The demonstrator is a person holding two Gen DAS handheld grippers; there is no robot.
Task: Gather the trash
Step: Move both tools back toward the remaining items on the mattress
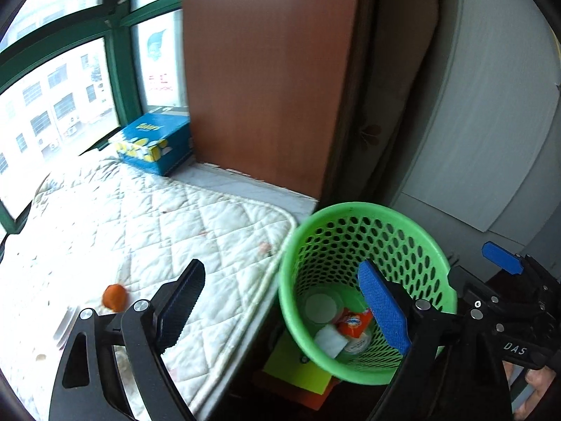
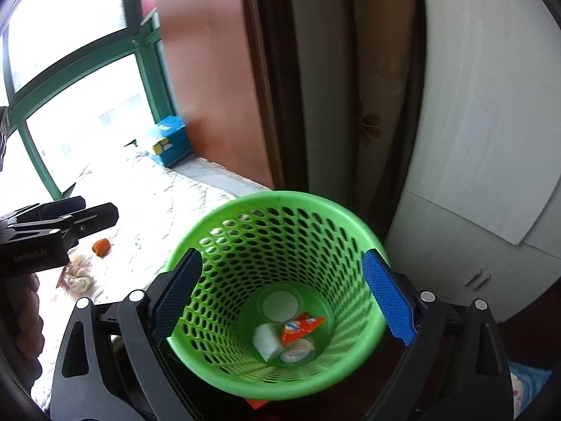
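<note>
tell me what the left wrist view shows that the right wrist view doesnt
Only the left wrist view: the right gripper from the side, and a yellow-green sheet under the basket.
Only the right wrist view: a crumpled whitish wad on the quilt, and the left gripper from the side.
Both: the green basket holding an orange wrapper, the orange peel, the quilted mattress, the blue box.

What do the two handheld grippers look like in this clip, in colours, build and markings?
Both are black plastic. The left gripper and the right gripper each have curved arms with cut-out slots, silver pivot bolts, and ribbed blue pads on the fingers. Seen from the left wrist, the right gripper's body reads "DAS" in white; from the right wrist, the left gripper's side reads "GenRobot.AI". No cables or sleeves are visible.
</note>
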